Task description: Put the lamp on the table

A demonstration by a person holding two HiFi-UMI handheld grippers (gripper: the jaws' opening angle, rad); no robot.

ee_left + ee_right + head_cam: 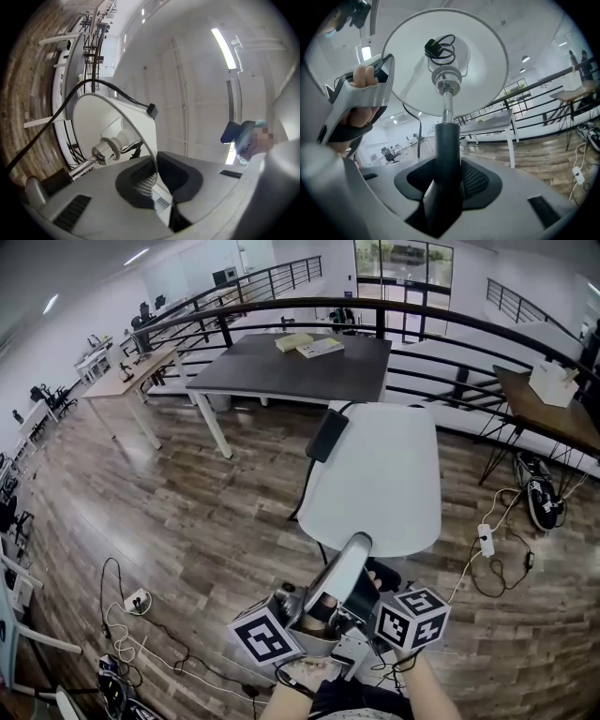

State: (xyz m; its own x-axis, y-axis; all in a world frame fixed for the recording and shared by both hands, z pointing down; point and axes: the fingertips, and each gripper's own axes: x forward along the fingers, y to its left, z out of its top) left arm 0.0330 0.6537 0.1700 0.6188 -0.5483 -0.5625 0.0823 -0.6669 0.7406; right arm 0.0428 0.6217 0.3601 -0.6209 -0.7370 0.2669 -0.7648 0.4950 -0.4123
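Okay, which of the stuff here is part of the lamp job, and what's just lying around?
For the job: lamp, dark table, left gripper, right gripper.
Lying about: books, power strip, shoes, white box.

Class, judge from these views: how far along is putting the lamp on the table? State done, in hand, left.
Done: the lamp is picked up. In hand: the right gripper clamps its dark stem, the left gripper pinches the shade's rim, above the wood floor. Left: carry it to the dark table ahead and set it down.
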